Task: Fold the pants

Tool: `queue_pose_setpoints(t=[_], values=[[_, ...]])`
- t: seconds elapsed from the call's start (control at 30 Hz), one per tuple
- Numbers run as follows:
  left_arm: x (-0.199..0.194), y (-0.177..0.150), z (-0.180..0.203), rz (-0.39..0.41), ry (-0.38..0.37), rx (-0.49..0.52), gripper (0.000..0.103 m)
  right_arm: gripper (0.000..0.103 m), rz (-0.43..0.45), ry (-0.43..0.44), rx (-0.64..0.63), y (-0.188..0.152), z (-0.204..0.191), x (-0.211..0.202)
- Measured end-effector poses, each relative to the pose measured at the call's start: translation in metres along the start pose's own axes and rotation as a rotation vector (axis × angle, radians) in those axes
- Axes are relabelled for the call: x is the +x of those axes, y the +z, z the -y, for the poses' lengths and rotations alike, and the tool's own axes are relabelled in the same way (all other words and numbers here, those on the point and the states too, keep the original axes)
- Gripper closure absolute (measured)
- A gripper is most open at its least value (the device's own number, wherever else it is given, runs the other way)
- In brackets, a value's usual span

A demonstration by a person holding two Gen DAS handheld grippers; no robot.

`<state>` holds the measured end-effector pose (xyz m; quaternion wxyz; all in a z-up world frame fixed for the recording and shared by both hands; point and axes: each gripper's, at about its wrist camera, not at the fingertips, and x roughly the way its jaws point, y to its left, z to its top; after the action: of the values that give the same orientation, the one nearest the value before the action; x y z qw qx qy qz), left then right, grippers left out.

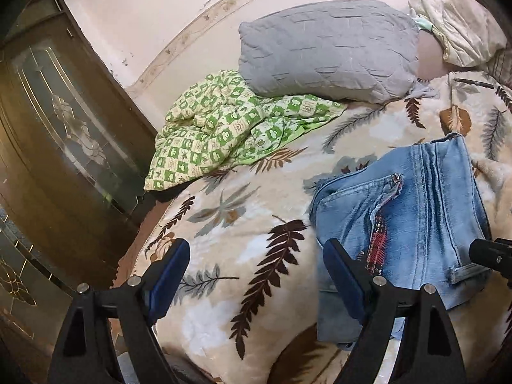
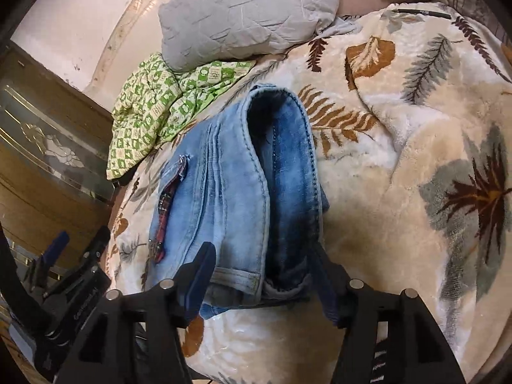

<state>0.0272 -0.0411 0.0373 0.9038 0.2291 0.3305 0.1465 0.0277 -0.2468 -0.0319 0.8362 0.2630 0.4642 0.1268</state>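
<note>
Folded jeans (image 2: 224, 185) on bed (image 2: 400, 166): heavy, limp denim; grasp near hem. Left gripper (image 1: 256, 275) and right gripper (image 2: 262, 275) jaws released.

Place: we are looking at a bedroom in a home.
Bed: we see a plush blanket (image 1: 256, 211) printed with leaves and feathers, spread wide.
Bedding: a grey quilted pillow (image 1: 329, 51) rests near the wall, partly on a crumpled green-checked quilt (image 1: 224, 128); a cream pillow (image 1: 460, 28) sits in the far corner.
Wall: we note pale pink plaster (image 1: 144, 9) with a patterned border strip.
Furniture: a dark wooden cabinet (image 1: 64, 134) with etched floral glass stands beside the bed.
</note>
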Motion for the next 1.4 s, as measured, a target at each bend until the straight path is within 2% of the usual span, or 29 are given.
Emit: queue_pose_setpoints(t=[0.2, 0.33, 0.37, 0.57, 0.73, 0.9, 1.13, 1.4], values=[[0.003, -0.003, -0.001, -0.016, -0.039, -0.007, 0.017, 0.04, 0.022, -0.036, -0.01, 0.002, -0.001, -0.005], [0.002, -0.005, -0.009, -0.008, -0.148, -0.045, 0.017, 0.04, 0.06, -0.026, -0.002, 0.005, 0.001, -0.015], [0.002, -0.006, -0.009, -0.007, -0.155, -0.047, 0.017, 0.04, 0.067, -0.028, -0.001, 0.005, 0.001, -0.017], [-0.006, -0.008, -0.009, 0.012, -0.158, -0.055, 0.017, 0.04, 0.122, -0.094, -0.068, 0.002, -0.016, -0.035], [-0.022, -0.016, -0.016, 0.026, -0.183, -0.074, 0.017, 0.04, 0.164, -0.132, -0.137, -0.026, -0.036, -0.058], [-0.033, -0.023, -0.02, 0.025, -0.178, -0.085, 0.017, 0.04, 0.164, -0.151, -0.167, -0.049, -0.044, -0.067], [-0.04, -0.029, -0.019, 0.013, -0.204, -0.076, 0.017, 0.04, 0.189, -0.215, -0.17, -0.061, -0.05, -0.081], [-0.051, -0.039, -0.031, 0.004, -0.215, -0.103, 0.017, 0.04, 0.224, -0.21, -0.167, -0.068, -0.054, -0.095]])
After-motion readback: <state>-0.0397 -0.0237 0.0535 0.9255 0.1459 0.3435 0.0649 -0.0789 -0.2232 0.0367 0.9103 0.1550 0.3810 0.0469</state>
